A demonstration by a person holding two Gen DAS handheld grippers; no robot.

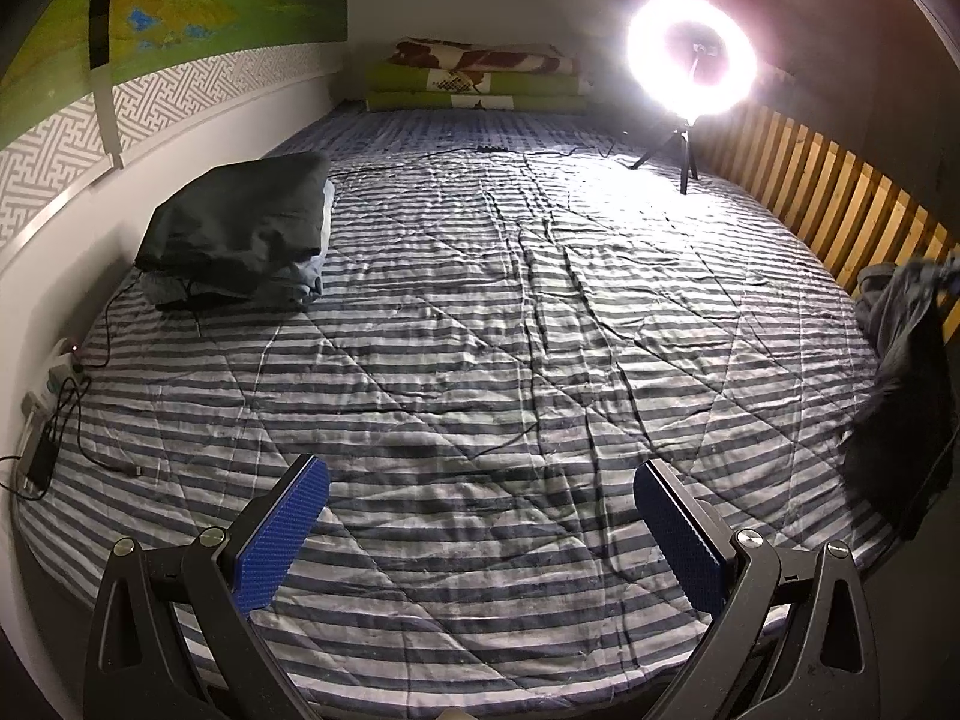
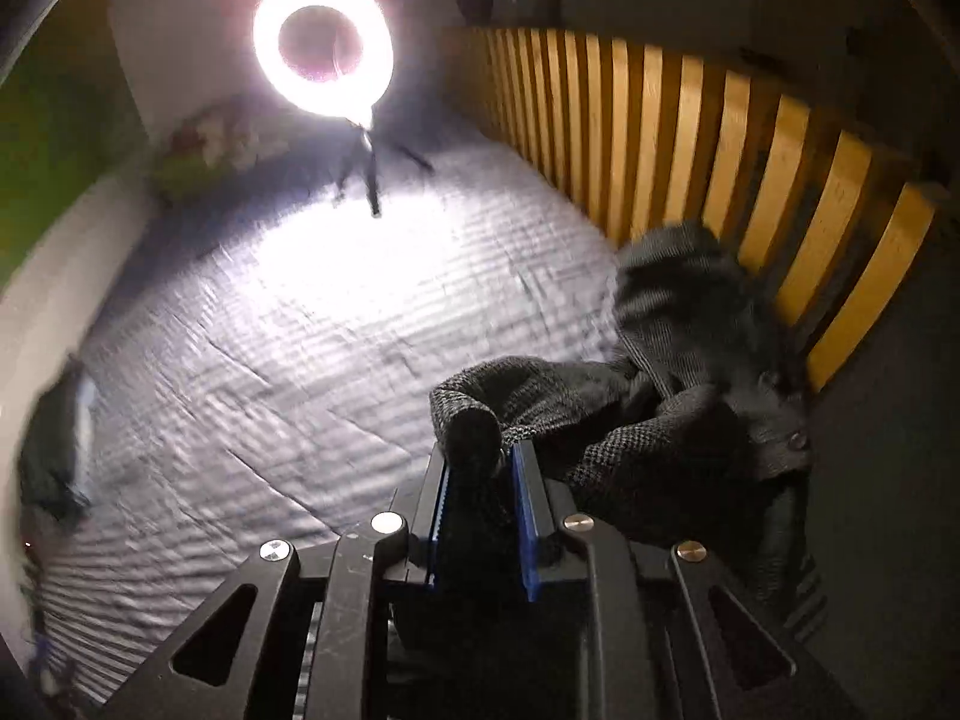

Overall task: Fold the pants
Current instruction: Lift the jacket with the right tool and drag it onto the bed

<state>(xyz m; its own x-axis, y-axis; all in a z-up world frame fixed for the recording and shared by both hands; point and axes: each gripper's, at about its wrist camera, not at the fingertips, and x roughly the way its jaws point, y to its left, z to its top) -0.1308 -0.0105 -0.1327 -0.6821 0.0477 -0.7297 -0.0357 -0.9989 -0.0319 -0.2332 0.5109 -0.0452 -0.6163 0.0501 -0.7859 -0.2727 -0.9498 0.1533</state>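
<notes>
Dark woven pants [image 2: 654,408] hang bunched at the right side of the bed, beside the wooden slats. My right gripper [image 2: 480,456] is shut on a fold of this cloth, which fills the gap between its blue pads. In the left wrist view the same pants [image 1: 900,384] dangle at the far right edge of the bed. My left gripper [image 1: 480,516] hovers open over the striped quilt [image 1: 480,330] near the bed's front edge, with nothing between its blue pads [image 1: 282,534].
A stack of folded dark clothes [image 1: 240,240] lies at the left by the wall. A lit ring light on a tripod [image 1: 690,60] stands at the back right. Cables [image 1: 102,324] and a power strip [image 1: 42,450] run along the left edge. Folded blankets [image 1: 480,75] lie at the far end.
</notes>
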